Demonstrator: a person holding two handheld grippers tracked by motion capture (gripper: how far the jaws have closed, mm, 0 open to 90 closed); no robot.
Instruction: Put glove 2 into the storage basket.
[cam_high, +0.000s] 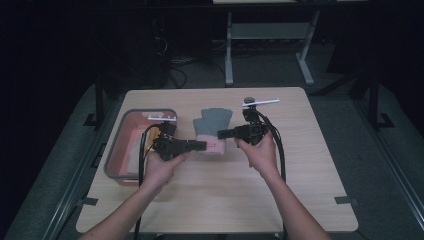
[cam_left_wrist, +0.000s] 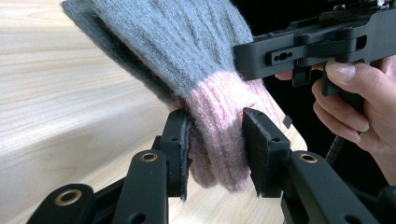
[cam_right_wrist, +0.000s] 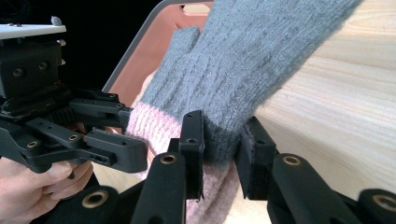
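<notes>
On the table (cam_high: 210, 195), a grey knit glove (cam_high: 215, 121) with a pink cuff lies a little toward twelve o'clock of centre, its fingers pointing to twelve and its cuff to six. The left gripper (cam_left_wrist: 215, 140) comes in from nine o'clock with its jaws closed most of the way, pinching the pink cuff, while the right gripper (cam_right_wrist: 222, 140) comes in from three o'clock and clamps the grey knit just above the cuff, its jaws also narrowed onto the fabric. At nine o'clock of the glove, near the table's edge, sits a grey-rimmed bin (cam_high: 131, 114) with a reddish inside.
</notes>
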